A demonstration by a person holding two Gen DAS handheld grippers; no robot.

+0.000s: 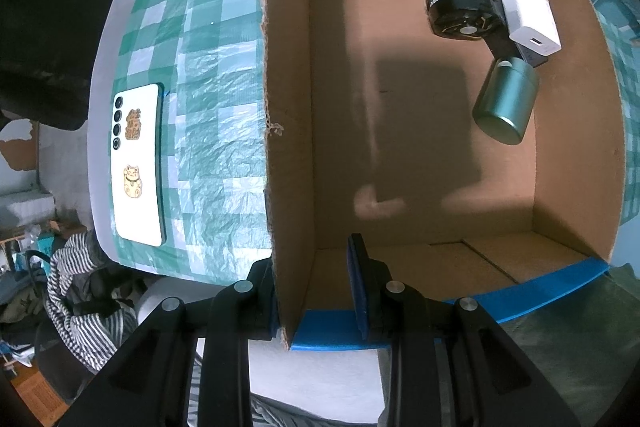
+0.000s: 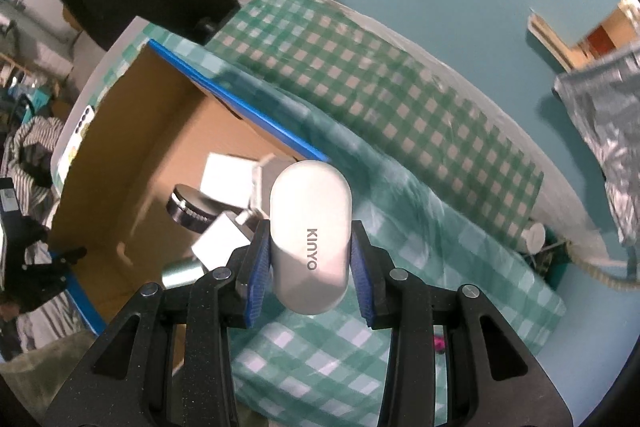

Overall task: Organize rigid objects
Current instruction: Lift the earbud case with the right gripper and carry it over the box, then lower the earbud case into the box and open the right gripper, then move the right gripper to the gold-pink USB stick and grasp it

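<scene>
A cardboard box [image 1: 420, 131] with blue-taped edges stands on the green checked cloth. My left gripper [image 1: 316, 287] straddles the box's left wall [image 1: 286, 147], one finger outside and one inside, with a gap on the inner side. In the box's far corner lie white chargers [image 1: 528, 19], a black round device [image 1: 460, 11] and a green metal cylinder [image 1: 506, 99]. My right gripper [image 2: 310, 259] is shut on a white oval KINYO case [image 2: 310, 227], held above the cloth beside the box [image 2: 132, 131]. A white phone [image 1: 138, 163] with cat stickers lies left of the box.
The green checked cloth [image 1: 208, 67] covers the table. A striped garment and clutter [image 1: 80, 279] lie below the table's left edge. A silver foil bag [image 2: 604, 139] sits at the far right in the right wrist view.
</scene>
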